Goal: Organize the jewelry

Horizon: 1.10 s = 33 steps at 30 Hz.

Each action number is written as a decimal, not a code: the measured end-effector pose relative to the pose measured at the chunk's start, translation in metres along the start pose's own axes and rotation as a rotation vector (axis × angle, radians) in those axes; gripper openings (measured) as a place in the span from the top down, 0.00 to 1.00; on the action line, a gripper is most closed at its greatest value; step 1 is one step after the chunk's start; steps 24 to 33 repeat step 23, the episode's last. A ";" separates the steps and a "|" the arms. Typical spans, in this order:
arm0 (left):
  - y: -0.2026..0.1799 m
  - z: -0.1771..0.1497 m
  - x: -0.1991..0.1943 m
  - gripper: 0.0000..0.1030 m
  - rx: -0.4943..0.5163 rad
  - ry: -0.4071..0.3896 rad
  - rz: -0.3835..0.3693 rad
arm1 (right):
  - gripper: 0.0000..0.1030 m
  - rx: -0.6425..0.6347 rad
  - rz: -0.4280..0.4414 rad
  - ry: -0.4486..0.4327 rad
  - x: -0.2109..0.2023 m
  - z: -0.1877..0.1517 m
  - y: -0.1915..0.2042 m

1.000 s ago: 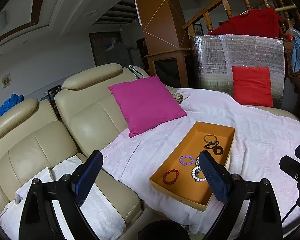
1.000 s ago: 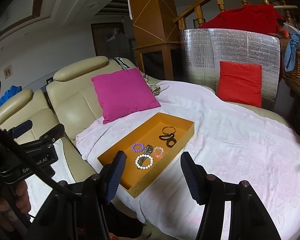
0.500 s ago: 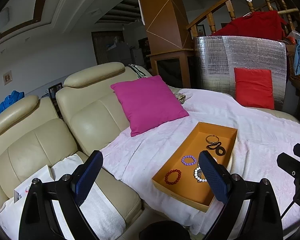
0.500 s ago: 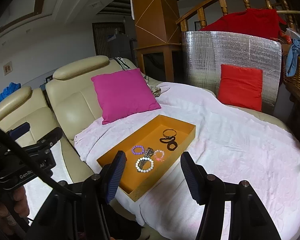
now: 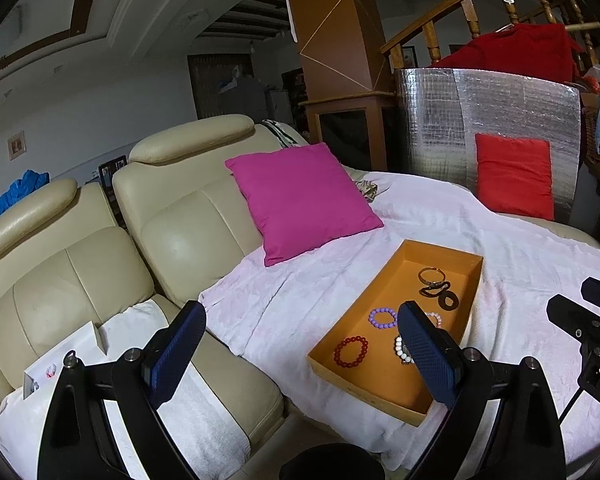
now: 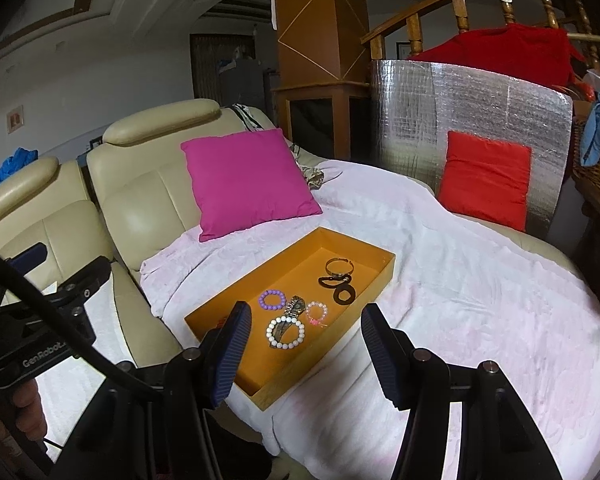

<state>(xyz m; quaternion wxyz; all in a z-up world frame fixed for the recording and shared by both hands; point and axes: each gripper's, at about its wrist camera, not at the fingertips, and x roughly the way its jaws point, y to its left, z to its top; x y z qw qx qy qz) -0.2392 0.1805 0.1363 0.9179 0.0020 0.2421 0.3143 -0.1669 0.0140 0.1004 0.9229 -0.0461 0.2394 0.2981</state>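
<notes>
Several bracelets lie in an orange tray (image 6: 376, 276) on a pale pink blanket (image 6: 480, 300) spread over a cream sofa (image 5: 172, 216). Inside it are a purple bead bracelet (image 6: 271, 299), a white bead bracelet (image 6: 286, 333) lying across a watch (image 6: 294, 307), a small pink bracelet (image 6: 316, 313), a metal bangle (image 6: 339, 266), a black clasp piece (image 6: 340, 286) and, seen from the left wrist, a red bead bracelet (image 5: 351, 351). A magenta cushion (image 6: 248, 180) leans on the sofa back just behind the tray; a red cushion (image 6: 484, 178) rests against a silver foil panel (image 6: 460, 104) farther off. The right gripper (image 6: 306, 354) hovers above the near part of the tray, its jaws spread and empty. The left gripper (image 5: 300, 354) is also spread with nothing between its jaws, above the tray's left edge. A white card (image 5: 66, 356) lies on a towel (image 5: 204, 420) on the sofa seat to the left.
</notes>
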 end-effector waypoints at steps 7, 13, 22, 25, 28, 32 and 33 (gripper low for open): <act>0.002 0.003 0.014 0.06 -0.003 0.012 0.003 | 0.41 -0.006 0.001 0.008 0.013 0.007 0.002; 0.003 0.007 0.022 0.06 -0.006 0.014 0.016 | 0.41 -0.017 0.008 0.020 0.025 0.012 0.005; -0.036 0.013 0.035 0.06 0.045 -0.015 -0.024 | 0.41 0.029 0.031 0.021 0.048 0.013 -0.018; -0.054 0.014 0.038 0.06 0.067 -0.014 -0.067 | 0.41 0.052 0.015 0.021 0.049 0.012 -0.031; -0.054 0.014 0.038 0.06 0.067 -0.014 -0.067 | 0.41 0.052 0.015 0.021 0.049 0.012 -0.031; -0.054 0.014 0.038 0.06 0.067 -0.014 -0.067 | 0.41 0.052 0.015 0.021 0.049 0.012 -0.031; -0.054 0.014 0.038 0.06 0.067 -0.014 -0.067 | 0.41 0.052 0.015 0.021 0.049 0.012 -0.031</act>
